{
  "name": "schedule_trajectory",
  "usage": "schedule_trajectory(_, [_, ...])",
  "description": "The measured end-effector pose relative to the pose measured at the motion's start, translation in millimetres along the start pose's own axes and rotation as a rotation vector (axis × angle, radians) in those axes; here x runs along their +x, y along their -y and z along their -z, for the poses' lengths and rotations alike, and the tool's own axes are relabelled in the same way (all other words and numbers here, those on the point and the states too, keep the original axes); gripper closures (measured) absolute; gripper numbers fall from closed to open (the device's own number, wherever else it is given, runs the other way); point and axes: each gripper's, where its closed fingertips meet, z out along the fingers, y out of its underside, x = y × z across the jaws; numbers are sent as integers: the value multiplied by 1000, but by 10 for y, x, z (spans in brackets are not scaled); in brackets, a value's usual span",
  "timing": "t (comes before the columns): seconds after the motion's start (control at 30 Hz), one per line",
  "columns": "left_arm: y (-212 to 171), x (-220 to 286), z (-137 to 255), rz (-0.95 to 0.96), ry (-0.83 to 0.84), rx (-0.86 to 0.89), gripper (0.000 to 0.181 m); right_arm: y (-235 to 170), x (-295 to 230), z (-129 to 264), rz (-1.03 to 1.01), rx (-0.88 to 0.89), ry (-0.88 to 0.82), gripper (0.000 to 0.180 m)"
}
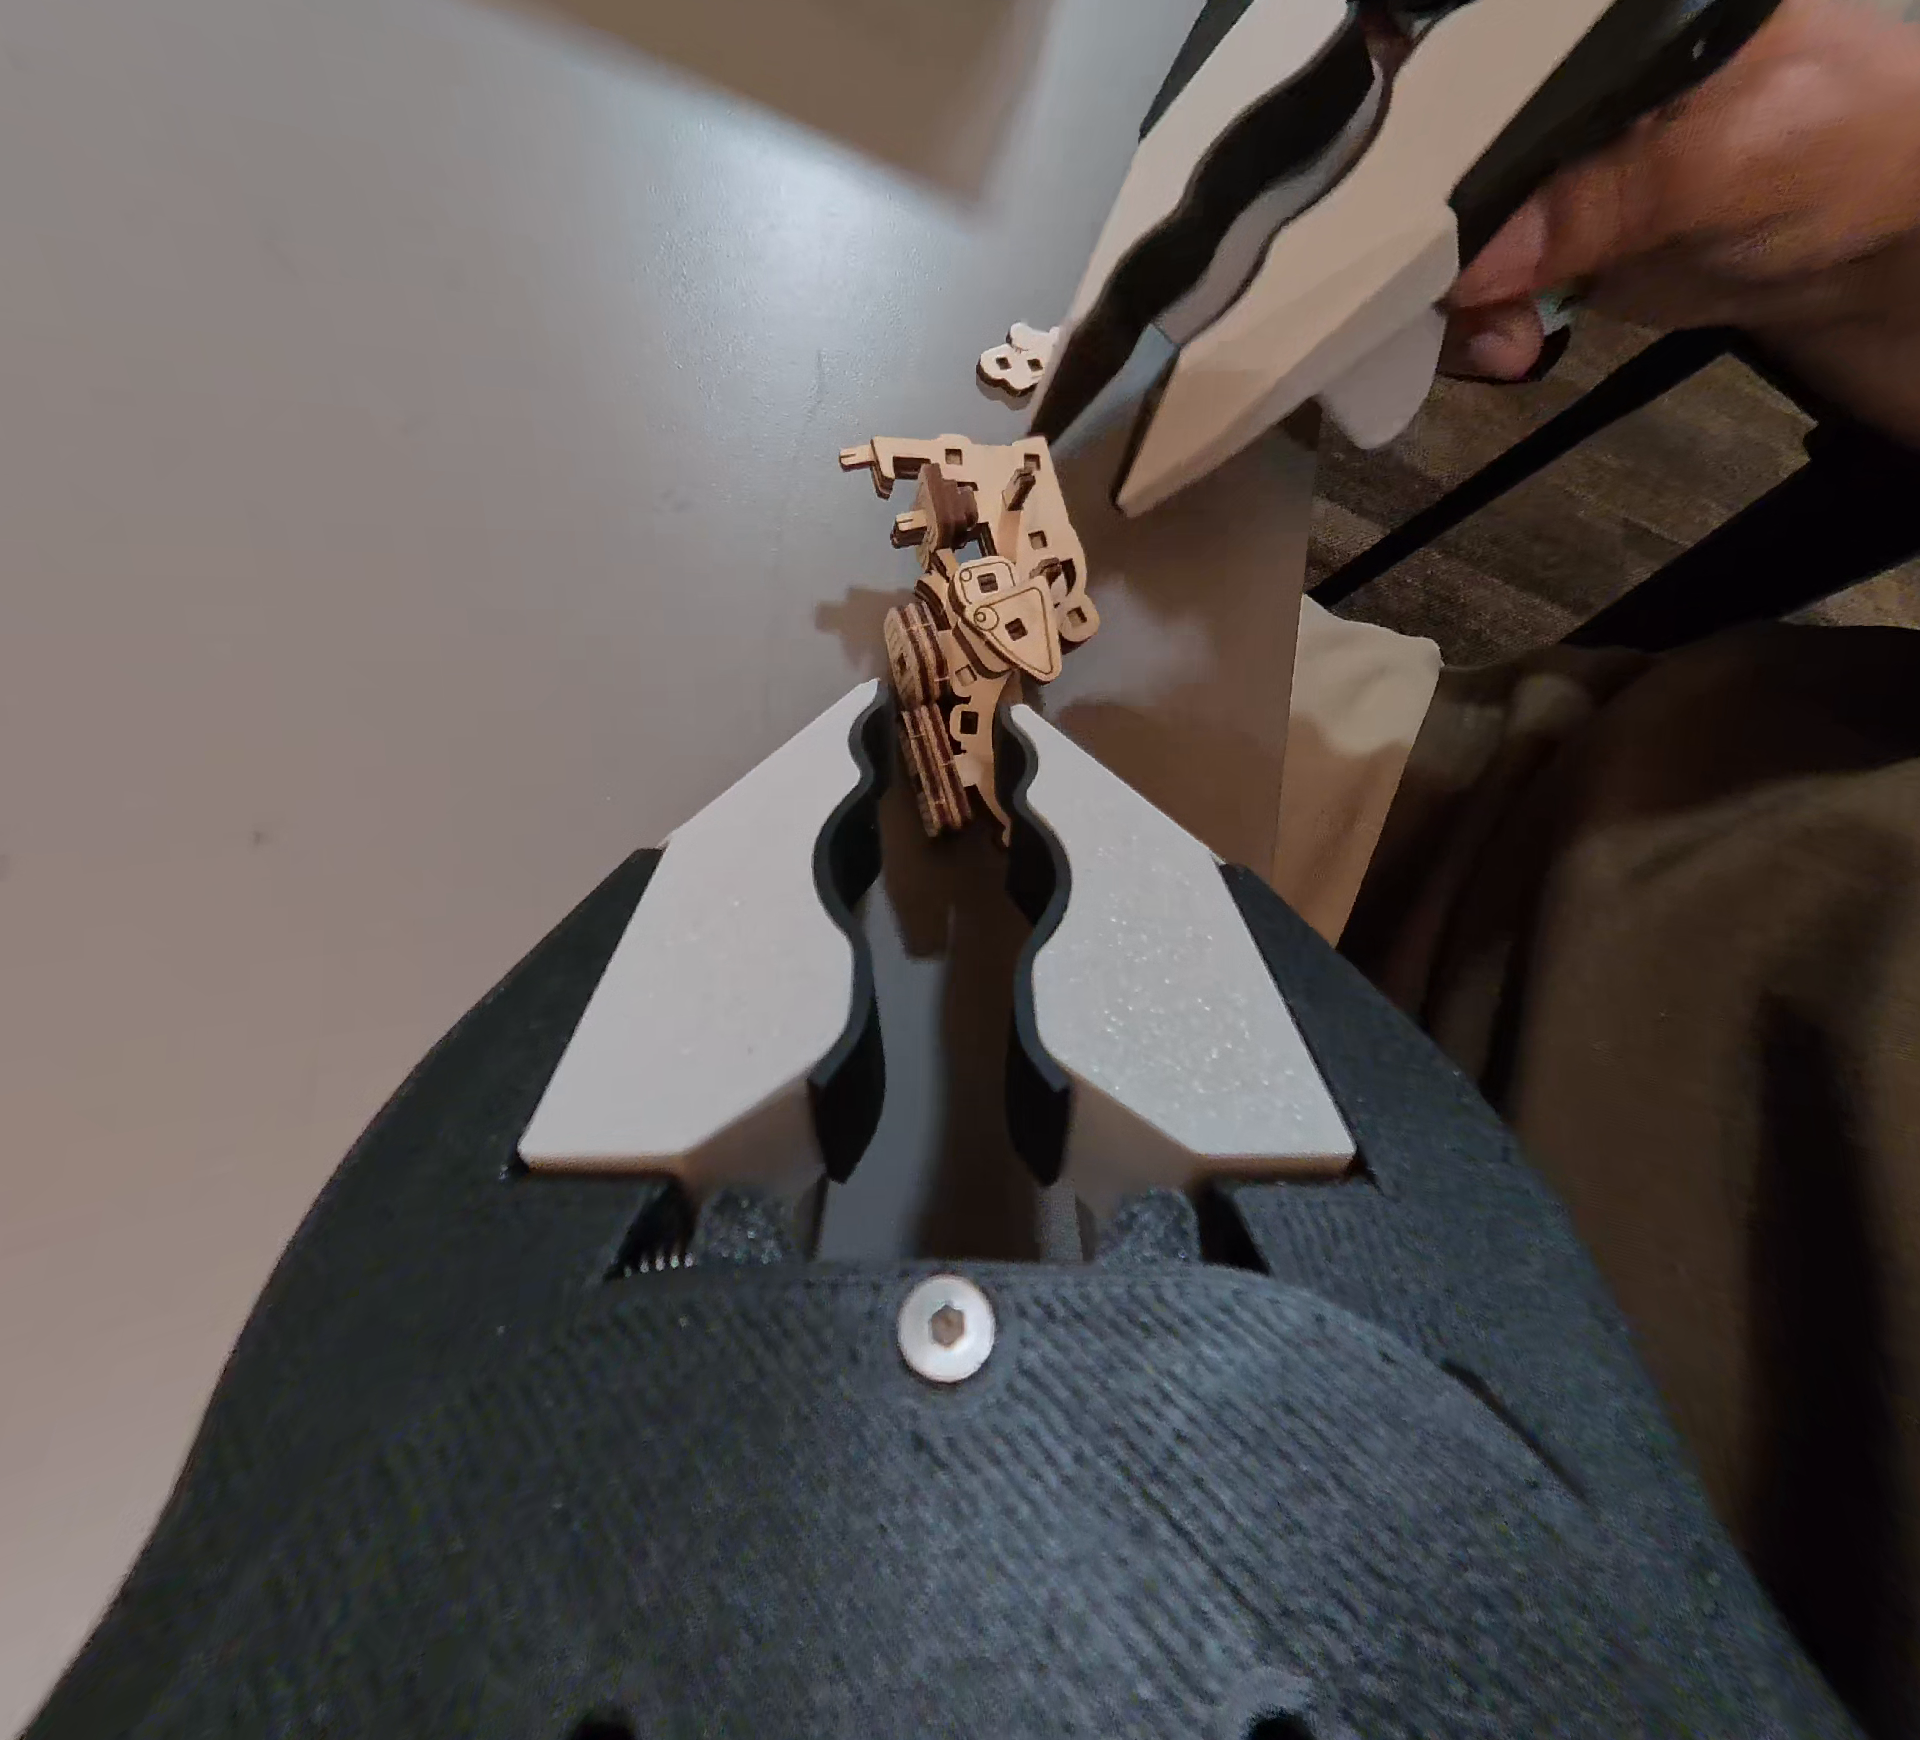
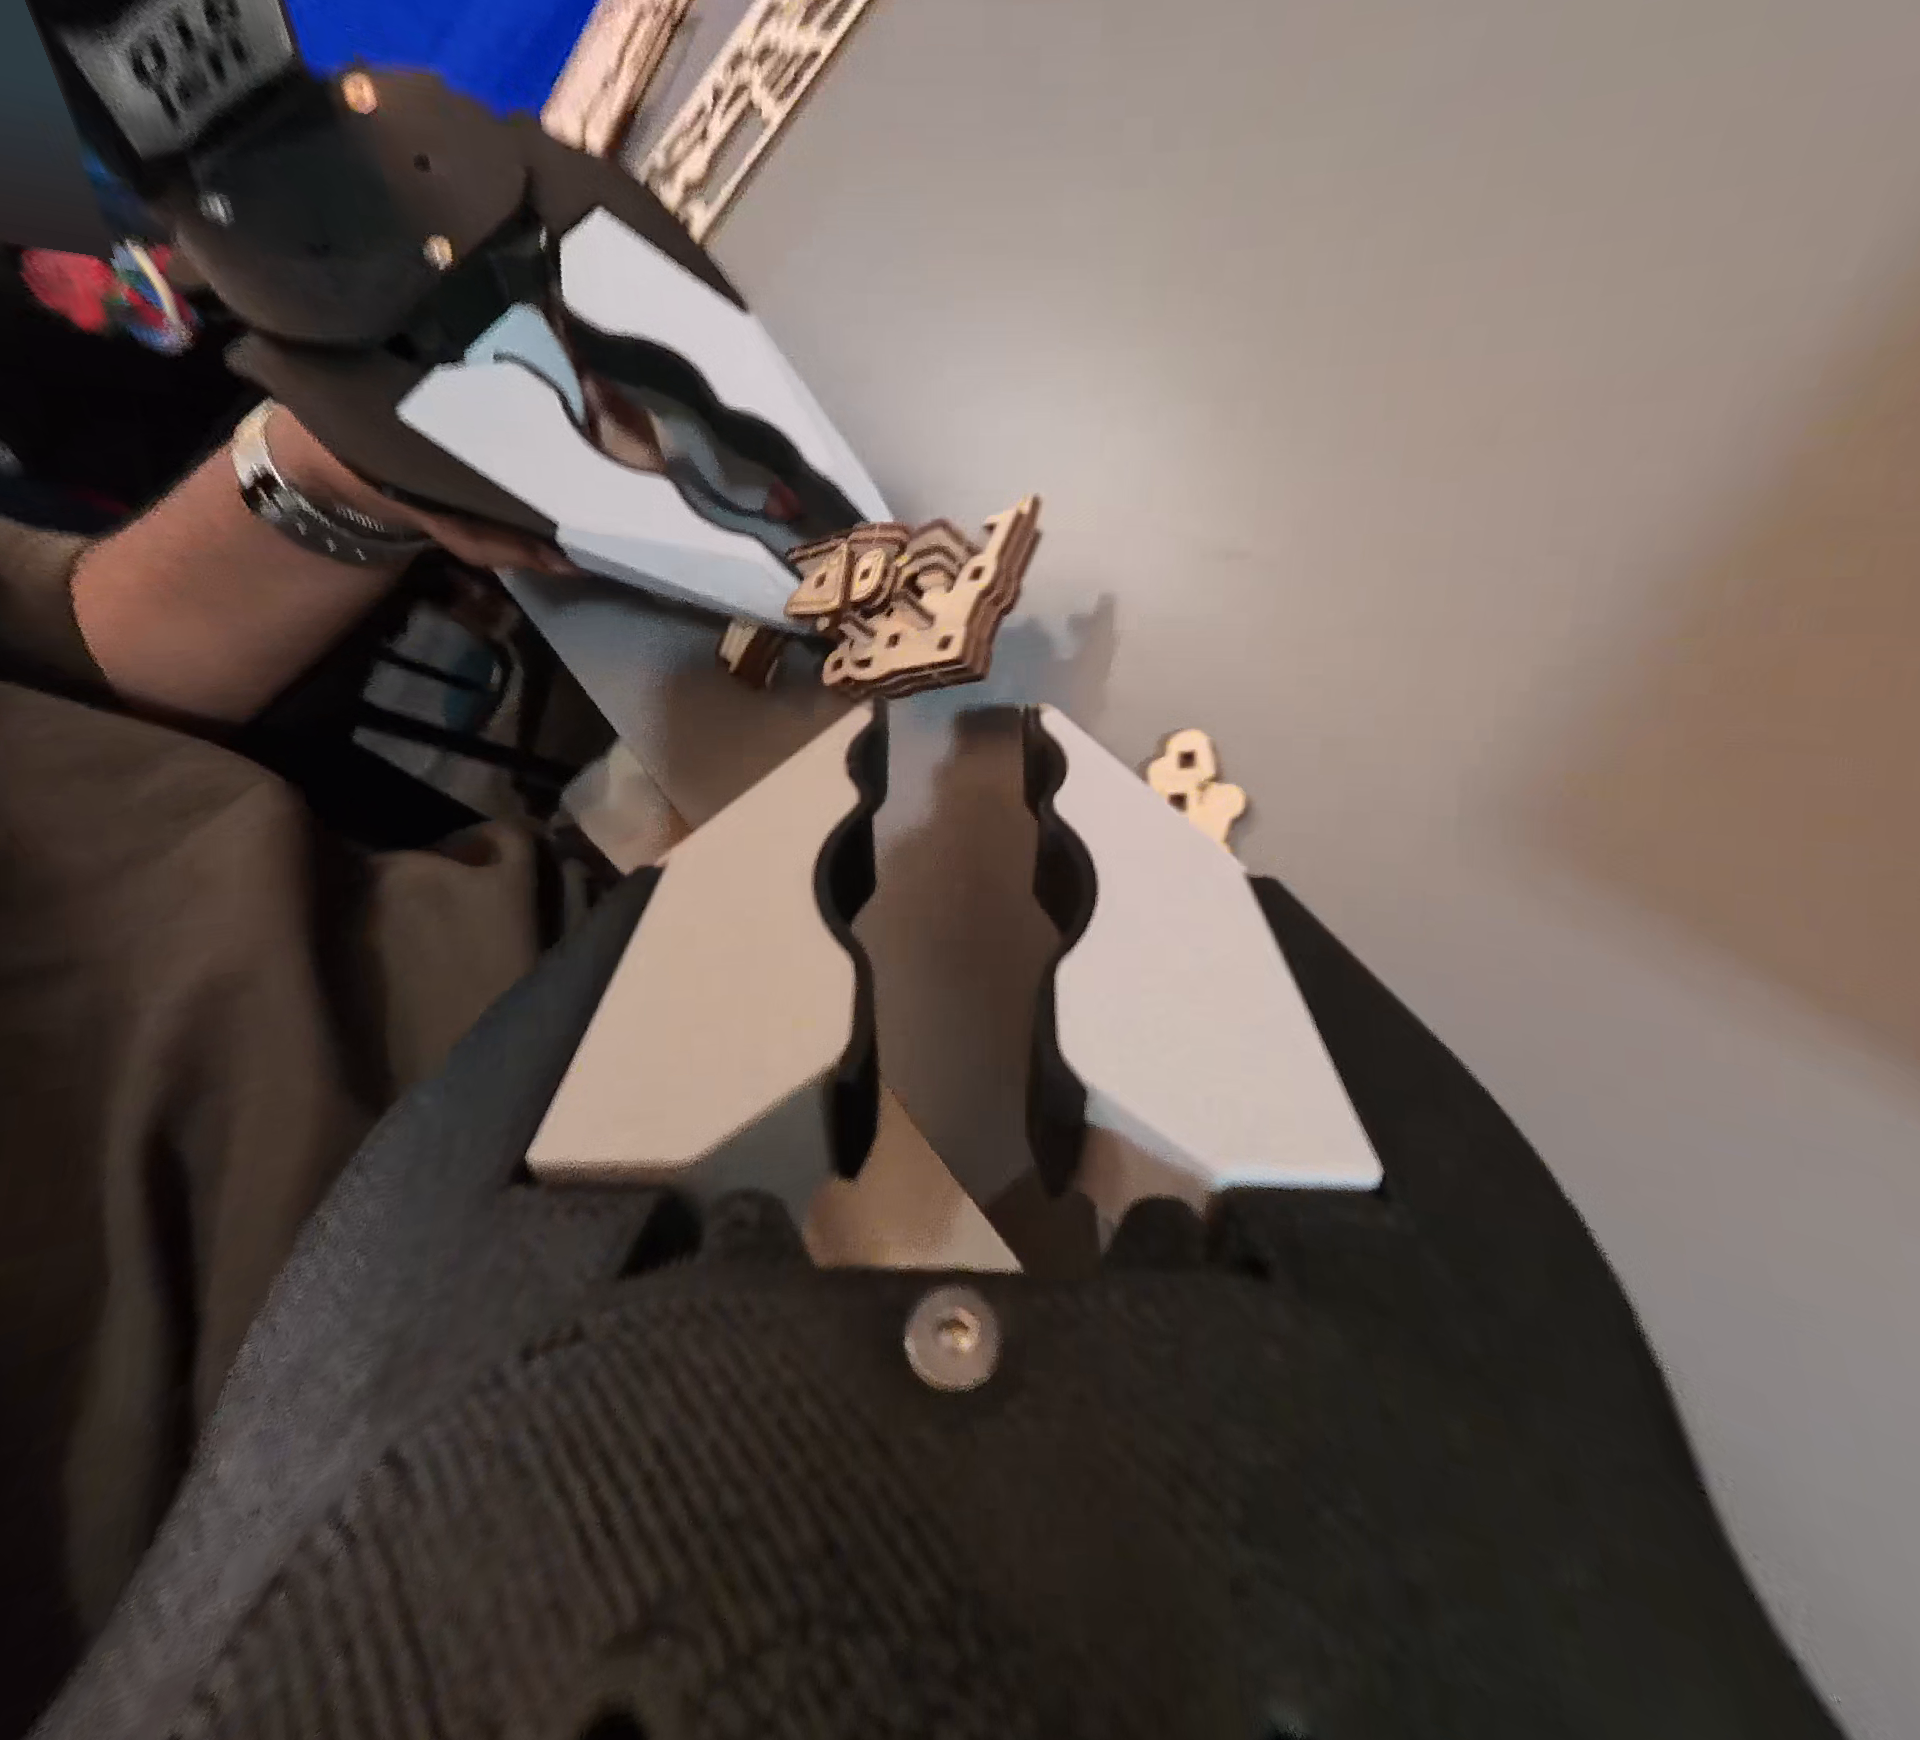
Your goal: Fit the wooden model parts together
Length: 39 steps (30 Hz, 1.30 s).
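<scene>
Left gripper (image 1: 940, 724) pinches the model (image 1: 977, 610) by its lower end; right gripper (image 2: 951, 724) hangs spread and empty just near of it.

The model is held above the table (image 1: 416, 340), close to the near edge, with its tabbed and slotted plates sticking out past the fingertips. It looks light and stiff but brittle: thin laser-cut ply with small tabs that could snap if squeezed across or twisted. The layered block in the jaws seems the safest hold; any second grip is better on flat plate faces. A loose piece (image 2: 1195, 781) lies on the table to the right, flat and thin, likely hard to lift. Two cut sheets (image 2: 769, 69) rest at the far left.
</scene>
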Motion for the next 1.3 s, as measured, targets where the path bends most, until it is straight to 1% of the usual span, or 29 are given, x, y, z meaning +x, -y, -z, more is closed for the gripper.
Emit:
schedule_trajectory(0.13, [125,39,55,-30,-13,85,165,128,-8,75,-108,93,66,154])
schedule_trajectory(0.3, [238,112,116,-102,-20,167,165,324,-126,214,-284,232,270,158])
schedule_trajectory(0.37, [269,151,135,-142,-19,192,165,325,-153,224,-319,229,316,160])
schedule_trajectory(0.43, [262,195,132,-175,-26,191,165,290,-181,195,-322,199,330,159])
schedule_trajectory(0.53, [250,250,123,-217,-33,186,165,271,-231,178,-333,185,359,161])
schedule_trajectory(0.6, [249,262,120,-237,-26,186,165,266,-258,187,-346,179,388,169])
schedule_trajectory(0.63, [249,267,118,-245,-24,186,165,265,-267,192,-353,178,399,170])
schedule_trajectory(0.77, [260,258,119,-263,-3,192,165,266,-280,204,-360,177,414,171])
schedule_trajectory(0.87, [342,201,151,-254,48,243,162,357,-272,262,-321,236,385,172])
schedule_trajectory(0.93, [393,134,191,-257,98,274,152,434,-229,333,-311,298,358,172])
schedule_trajectory(1.0, [494,94,270,-263,150,330,147,497,-176,401,-309,351,337,173])
schedule_trajectory(1.13, [665,222,383,-308,180,430,149,565,-139,461,-310,416,311,173])
schedule_trajectory(1.2, [675,267,353,-322,195,425,151,589,-151,464,-307,441,302,173])
schedule_trajectory(1.3, [679,276,290,-287,214,403,156,619,-164,463,-298,479,276,172])
